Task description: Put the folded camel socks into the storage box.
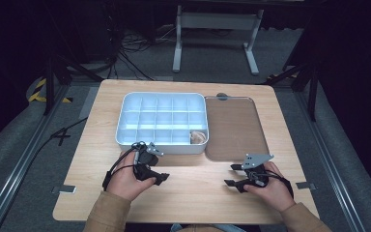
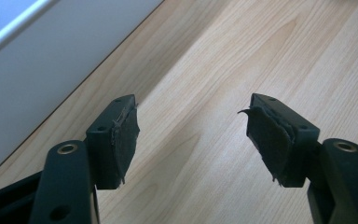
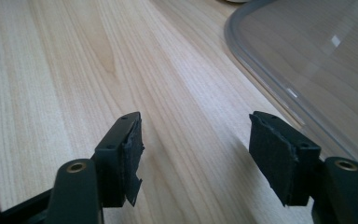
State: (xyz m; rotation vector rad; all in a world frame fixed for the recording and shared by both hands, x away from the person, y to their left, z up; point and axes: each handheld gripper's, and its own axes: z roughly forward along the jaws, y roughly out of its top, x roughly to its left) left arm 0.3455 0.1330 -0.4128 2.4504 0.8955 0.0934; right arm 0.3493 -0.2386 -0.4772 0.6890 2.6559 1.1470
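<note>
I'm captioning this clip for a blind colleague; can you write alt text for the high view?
A person's two hands rest on a wooden table, each holding a black two-jaw gripper, the left gripper and right gripper both open and empty. Beyond them sit a white compartment tray with a small tan object in its near right cell, and a clear lid lying beside it.

Tan sleeves (image 1: 107, 212), black tools (image 1: 157, 178)

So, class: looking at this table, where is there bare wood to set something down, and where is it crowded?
Bare wood lies between the left tool and the right tool, in front of the white divided box. A strip also runs left of the box to the table edge. The back is crowded: the box and the clear lid sit side by side, spanning most of the width.
</note>
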